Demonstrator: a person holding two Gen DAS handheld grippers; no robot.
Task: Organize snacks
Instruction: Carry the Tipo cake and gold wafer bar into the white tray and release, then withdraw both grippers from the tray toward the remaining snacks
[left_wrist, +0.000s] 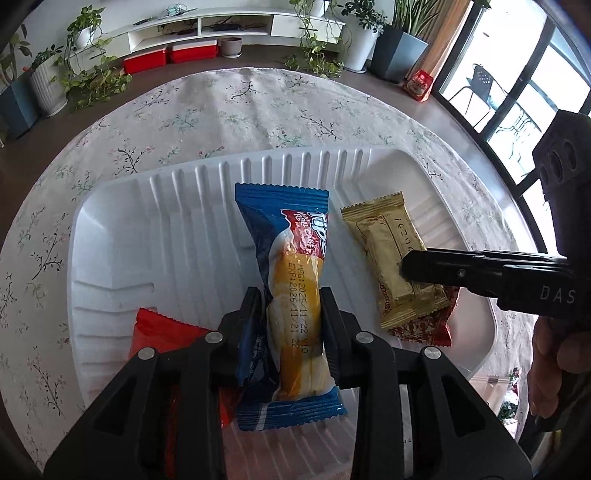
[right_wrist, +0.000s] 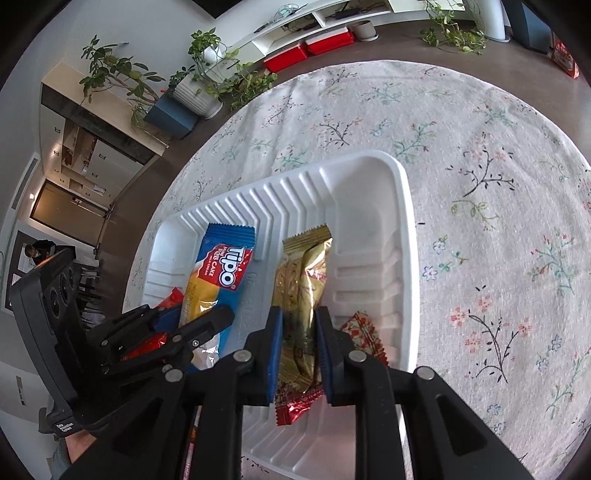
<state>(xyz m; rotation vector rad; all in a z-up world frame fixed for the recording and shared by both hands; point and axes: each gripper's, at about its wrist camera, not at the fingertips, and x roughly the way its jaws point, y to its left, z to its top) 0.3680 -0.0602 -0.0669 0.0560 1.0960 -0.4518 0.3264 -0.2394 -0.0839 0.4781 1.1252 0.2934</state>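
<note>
Blue roll cake (left_wrist: 291, 295) & gold snack (right_wrist: 303, 295) in tray (left_wrist: 155, 206)

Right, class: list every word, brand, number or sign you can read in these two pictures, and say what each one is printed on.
"Tipo", "ROLL CAKE": blue plastic-wrapped cake packet.
"MFG: 2025/11/22", "EXP: 2026/11/21": the same blue packet, stamped upside down on its yellow part.
"DAS": black housing of the right tool; the rest is cut off.
Gold foil snack packet: lettering too blurred to read.
White label on the left tool: too small to read.

Approx 4 snack pkts (left_wrist: 291, 258) – 1 tray (left_wrist: 155, 206)
</note>
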